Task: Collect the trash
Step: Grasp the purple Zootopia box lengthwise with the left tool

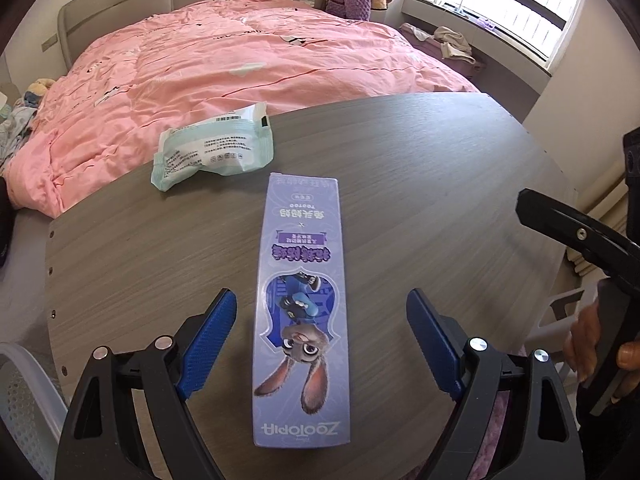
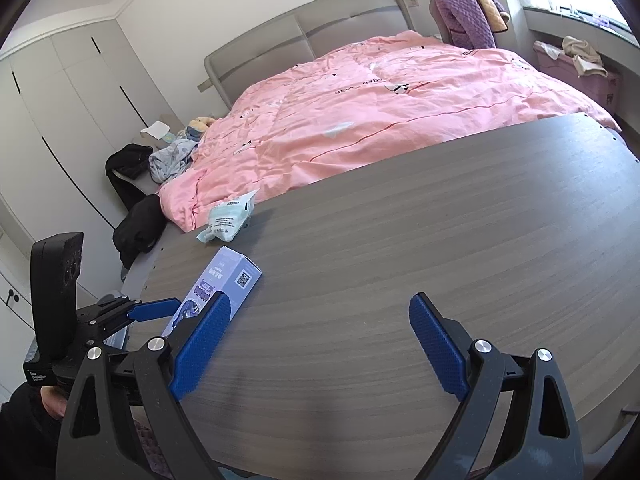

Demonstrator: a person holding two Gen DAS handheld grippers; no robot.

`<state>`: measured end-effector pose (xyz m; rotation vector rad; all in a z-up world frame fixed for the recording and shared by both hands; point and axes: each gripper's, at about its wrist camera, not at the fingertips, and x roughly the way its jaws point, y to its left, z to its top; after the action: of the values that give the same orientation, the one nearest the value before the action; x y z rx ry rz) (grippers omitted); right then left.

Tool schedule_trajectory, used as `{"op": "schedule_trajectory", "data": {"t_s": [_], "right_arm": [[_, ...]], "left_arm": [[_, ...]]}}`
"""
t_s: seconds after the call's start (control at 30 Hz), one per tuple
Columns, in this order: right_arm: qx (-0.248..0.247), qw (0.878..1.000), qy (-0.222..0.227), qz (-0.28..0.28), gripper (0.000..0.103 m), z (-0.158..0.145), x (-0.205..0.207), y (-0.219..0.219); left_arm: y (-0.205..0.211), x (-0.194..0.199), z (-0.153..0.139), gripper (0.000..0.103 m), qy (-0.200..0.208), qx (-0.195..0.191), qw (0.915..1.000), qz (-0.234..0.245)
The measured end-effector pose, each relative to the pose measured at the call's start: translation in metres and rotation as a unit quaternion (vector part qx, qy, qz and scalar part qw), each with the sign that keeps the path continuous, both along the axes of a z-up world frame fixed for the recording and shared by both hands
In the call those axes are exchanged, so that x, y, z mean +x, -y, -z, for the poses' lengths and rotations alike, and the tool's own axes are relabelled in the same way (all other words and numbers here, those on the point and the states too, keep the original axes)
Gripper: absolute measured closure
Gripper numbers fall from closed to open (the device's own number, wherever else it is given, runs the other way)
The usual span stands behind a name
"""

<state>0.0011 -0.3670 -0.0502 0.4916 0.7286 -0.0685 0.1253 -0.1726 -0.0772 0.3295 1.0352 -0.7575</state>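
A long purple Zootopia box lies flat on the grey wood table, pointing away from me. My left gripper is open, its blue fingers on either side of the box's near half without touching it. A crumpled pale green wrapper rests at the table's far edge, beyond the box. In the right wrist view the box and wrapper sit at the left, and the left gripper straddles the box. My right gripper is open over bare tabletop, holding nothing.
A bed with a pink quilt runs along the table's far side. A white mesh bin shows at the lower left below the table edge. Clothes are piled beside the bed. A hand holds the right gripper's handle.
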Motion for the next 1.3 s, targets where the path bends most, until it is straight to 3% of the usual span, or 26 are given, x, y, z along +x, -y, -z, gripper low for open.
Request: {"op": "schedule_trajectory", "data": {"t_s": [0.17,0.37,0.5,0.6,1.03,1.3], "right_arm": [[0.002,1.000,-0.002,0.001,0.014,0.004,-0.003,0.003],[0.005,1.000,-0.005,0.002,0.014,0.007,-0.003,0.004],[0.005,1.000,-0.008,0.000,0.014,0.008,-0.002,0.003],[0.005,1.000,-0.010,-0.001,0.014,0.010,-0.002,0.001],[-0.006,0.999,-0.018,-0.030,0.014,0.013,0.018,-0.011],[-0.032,0.993,0.000,-0.111,0.014,-0.008,0.080,-0.032]], "left_arm": [[0.009,0.004,0.010,0.020,0.031,0.038,0.9985,-0.026],[0.015,0.001,0.013,0.022,0.042,0.049,0.9972,-0.038],[0.016,-0.001,0.015,0.050,0.032,0.048,0.9974,-0.043],[0.014,-0.001,0.016,0.060,0.034,0.044,0.9972,-0.052],[-0.021,-0.016,-0.001,0.060,0.037,0.018,0.9941,-0.100],[-0.073,-0.010,-0.025,0.060,0.085,0.024,0.9769,-0.195]]}}
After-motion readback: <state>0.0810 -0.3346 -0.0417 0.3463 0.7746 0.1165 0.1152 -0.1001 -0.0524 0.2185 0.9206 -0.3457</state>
